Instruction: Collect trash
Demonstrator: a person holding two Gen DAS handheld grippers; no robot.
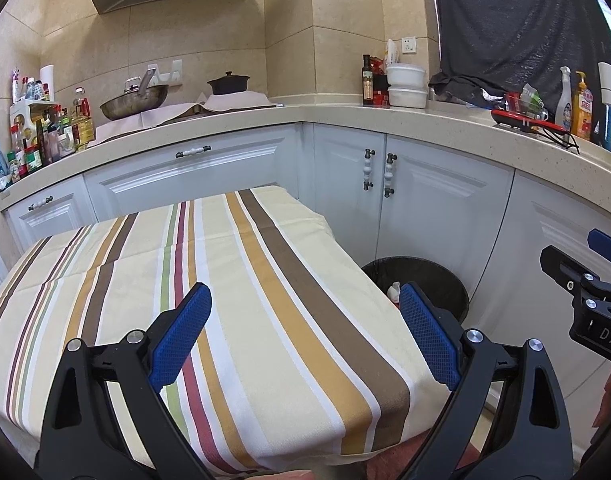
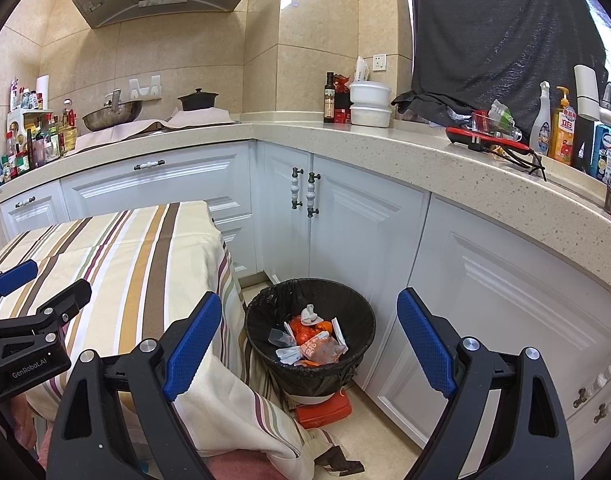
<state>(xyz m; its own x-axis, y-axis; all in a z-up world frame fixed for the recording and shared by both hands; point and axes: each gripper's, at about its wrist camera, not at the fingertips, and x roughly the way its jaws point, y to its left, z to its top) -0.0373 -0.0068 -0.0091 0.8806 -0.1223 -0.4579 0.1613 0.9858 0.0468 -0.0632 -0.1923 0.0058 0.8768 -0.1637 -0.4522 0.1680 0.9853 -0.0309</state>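
While the left tool [image 1: 305, 330] hung over the striped cloth of the worktop [image 1: 233, 280], its ribbed blue pads stood wide apart with nothing between them. To its right, the right tool [image 2: 309, 342] was likewise spread wide and empty above the round black bin [image 2: 265, 320], whose crinkled liner held the trash [image 2: 311, 340]: orange wrappers and white scraps, beside smooth white cabinet doors [image 2: 361, 240].

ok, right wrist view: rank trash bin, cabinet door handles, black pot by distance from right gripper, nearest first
1. Trash bin, on the floor just ahead of the right gripper.
2. Cabinet door handles, at the corner cabinet behind the bin.
3. Black pot, on the far counter, left.
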